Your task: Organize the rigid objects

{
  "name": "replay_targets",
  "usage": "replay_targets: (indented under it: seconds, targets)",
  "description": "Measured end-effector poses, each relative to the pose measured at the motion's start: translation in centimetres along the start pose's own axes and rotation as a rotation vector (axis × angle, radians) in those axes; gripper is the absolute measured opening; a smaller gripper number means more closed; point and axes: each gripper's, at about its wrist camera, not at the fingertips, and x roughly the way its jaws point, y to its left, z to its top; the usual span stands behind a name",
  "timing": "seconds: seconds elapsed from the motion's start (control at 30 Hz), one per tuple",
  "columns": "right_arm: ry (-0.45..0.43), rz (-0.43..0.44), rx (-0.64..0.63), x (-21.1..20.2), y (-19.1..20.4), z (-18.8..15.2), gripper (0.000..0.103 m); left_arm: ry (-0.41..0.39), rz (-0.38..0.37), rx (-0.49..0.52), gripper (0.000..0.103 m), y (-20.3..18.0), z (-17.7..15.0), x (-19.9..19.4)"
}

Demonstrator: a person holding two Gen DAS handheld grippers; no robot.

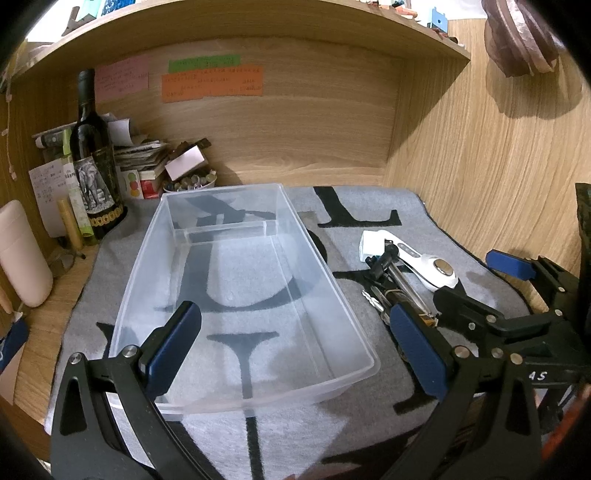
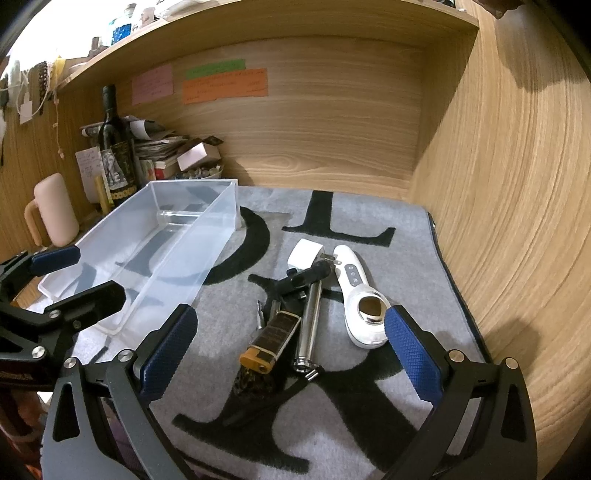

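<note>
A clear plastic bin (image 1: 207,402) lies empty on the grey mat; it also shows in the right wrist view (image 2: 218,240). Right of it lies a heap of small objects: a white handheld device (image 2: 360,295), a white plug adapter (image 2: 303,254), a chrome cylinder (image 2: 311,328), a brown and yellow lighter (image 2: 271,341), a black clip tool (image 2: 303,278) and a drill bit (image 2: 259,315). My left gripper (image 1: 295,347) is open above the bin's near end. My right gripper (image 2: 288,349) is open above the heap and holds nothing; it also shows in the left wrist view (image 1: 476,284).
A wine bottle (image 1: 94,158), a pink mug (image 2: 53,212), stacked papers and small boxes (image 1: 147,158) stand at the back left. Wooden walls close the back and right. A shelf (image 1: 236,29) runs overhead. The grey mat (image 2: 332,424) bears large black letters.
</note>
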Motion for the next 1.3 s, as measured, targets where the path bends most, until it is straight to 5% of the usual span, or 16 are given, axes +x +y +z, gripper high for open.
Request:
replay_targets:
  seconds: [0.2, 0.53, 0.63, 0.9, 1.2, 1.3]
  targets:
    - [-0.012, -0.017, 0.012, 0.4, -0.4, 0.9, 0.101, -0.021, 0.023, 0.025, 0.103, 1.3, 1.0, -0.8]
    - [-0.021, -0.119, 0.041, 1.2, -2.4, 2.2, 0.101, 0.072, 0.052, -0.059, 0.102, 8.1, 3.0, 0.0]
    - [0.011, -0.139, 0.05, 2.0, -3.4, 2.3, 0.101, 0.111, 0.089, -0.068, 0.084, 10.1, 3.2, 0.5]
    - [0.085, -0.178, 0.076, 4.1, -5.7, 1.6, 0.095, 0.232, 0.117, -0.079, 0.072, 13.6, 2.5, 2.9]
    - [0.179, -0.169, 0.103, 6.3, -7.2, 1.0, 0.084, 0.357, 0.029, -0.102, 0.038, 13.9, 1.5, 5.6]
    - [0.213, -0.162, 0.113, 7.3, -7.5, 0.5, 0.083, 0.386, 0.001, -0.118, 0.034, 14.0, 1.2, 6.3]
